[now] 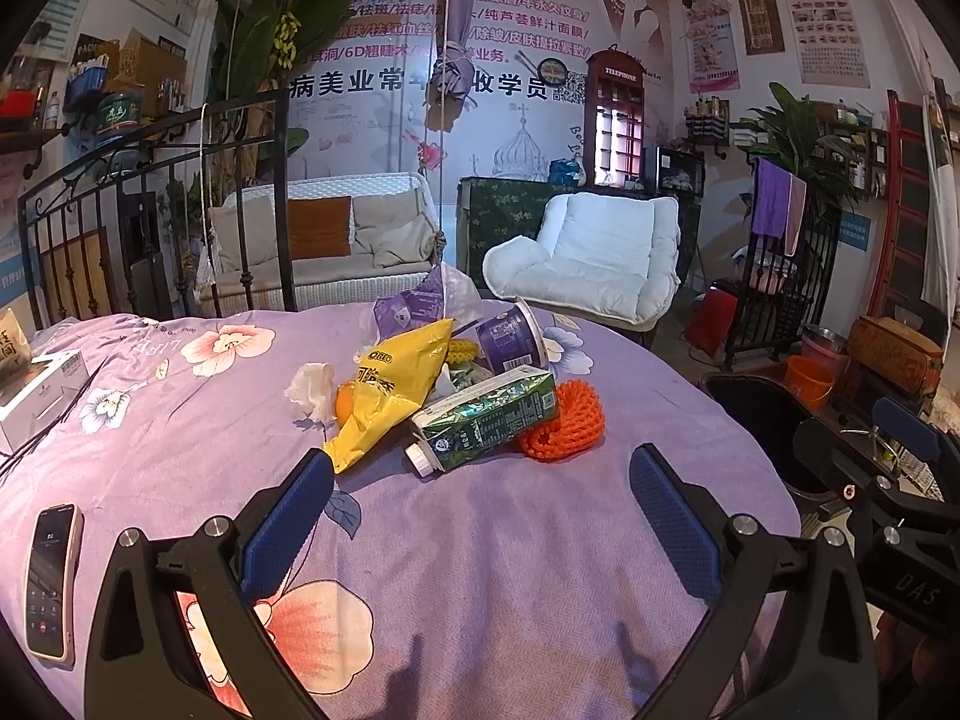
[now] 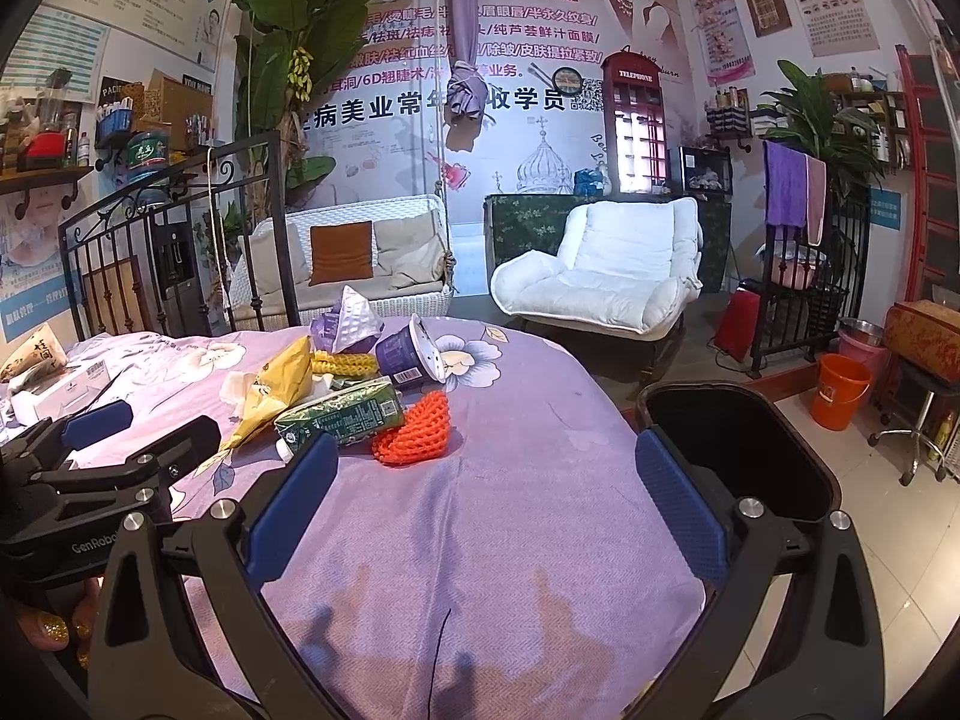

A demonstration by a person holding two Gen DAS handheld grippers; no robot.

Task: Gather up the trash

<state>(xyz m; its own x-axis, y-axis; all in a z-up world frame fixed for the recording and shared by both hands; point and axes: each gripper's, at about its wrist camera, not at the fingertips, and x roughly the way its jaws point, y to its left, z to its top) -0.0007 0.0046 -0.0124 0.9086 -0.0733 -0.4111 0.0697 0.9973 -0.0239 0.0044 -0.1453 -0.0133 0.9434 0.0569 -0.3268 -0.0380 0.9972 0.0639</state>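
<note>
Both grippers, left (image 1: pixel 480 480) and right (image 2: pixel 486 480), gape empty short of the trash pile.
Green carton (image 1: pixel 489 417) lies at my left's 12 o'clock; I straddle its narrow width, then carry it toward the black bin (image 2: pixel 738 450) at 3 o'clock.

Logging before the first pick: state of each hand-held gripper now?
Left hand-held gripper: open, holding nothing, short of the trash pile.
Right hand-held gripper: open, holding nothing.

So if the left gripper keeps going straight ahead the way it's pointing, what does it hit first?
Probably the green carton, lying on its side at the near edge of the trash pile; depth is hard to judge. The left gripper is open.
</note>
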